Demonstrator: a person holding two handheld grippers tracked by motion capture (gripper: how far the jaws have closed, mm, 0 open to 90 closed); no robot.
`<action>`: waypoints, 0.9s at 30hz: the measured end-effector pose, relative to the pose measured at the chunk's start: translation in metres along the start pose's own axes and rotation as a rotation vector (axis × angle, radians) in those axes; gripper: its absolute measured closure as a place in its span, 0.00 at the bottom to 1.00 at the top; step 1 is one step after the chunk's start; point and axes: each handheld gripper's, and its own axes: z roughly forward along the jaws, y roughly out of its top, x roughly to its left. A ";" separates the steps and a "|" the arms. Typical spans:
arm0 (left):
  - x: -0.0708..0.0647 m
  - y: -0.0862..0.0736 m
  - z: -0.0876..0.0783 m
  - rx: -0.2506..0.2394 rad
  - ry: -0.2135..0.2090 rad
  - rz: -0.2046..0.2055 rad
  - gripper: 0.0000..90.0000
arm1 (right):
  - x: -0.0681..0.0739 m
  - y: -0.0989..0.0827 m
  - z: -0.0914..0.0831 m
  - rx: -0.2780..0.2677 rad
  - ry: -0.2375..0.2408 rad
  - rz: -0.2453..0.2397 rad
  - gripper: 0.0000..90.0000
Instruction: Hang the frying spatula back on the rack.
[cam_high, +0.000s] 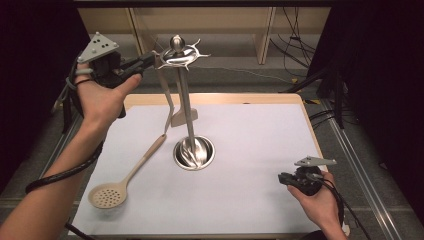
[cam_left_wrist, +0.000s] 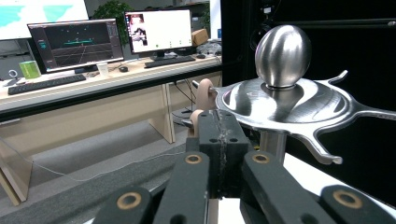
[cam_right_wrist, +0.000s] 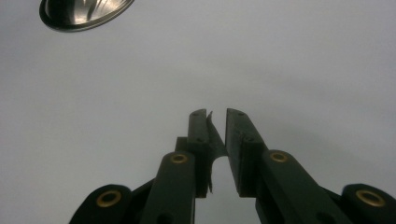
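Observation:
A steel utensil stand rises from its round base on the white mat, with a ball and a hooked disc on top. My left gripper is raised at the disc's left rim, shut on the top end of a beige spatula that hangs down beside the pole. In the left gripper view the spatula's handle end sticks out past the jaws, right at a hook. A beige skimmer spoon lies on the mat at front left. My right gripper rests low at front right, shut on nothing.
The white mat covers a wooden table. The stand's base appears at the top left of the right gripper view, over plain mat. Desks with monitors stand beyond the table, and cables lie on the floor at right.

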 end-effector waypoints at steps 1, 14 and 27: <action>0.000 0.000 0.000 0.000 -0.001 0.001 0.99 | 0.000 0.000 0.001 -0.002 0.013 0.007 0.89; -0.001 -0.031 -0.026 -0.007 0.016 0.033 0.72 | -0.004 -0.001 -0.002 -0.008 -0.012 -0.025 0.85; 0.018 -0.122 -0.057 0.217 0.089 0.034 0.54 | -0.005 -0.002 -0.003 -0.017 -0.018 -0.012 0.80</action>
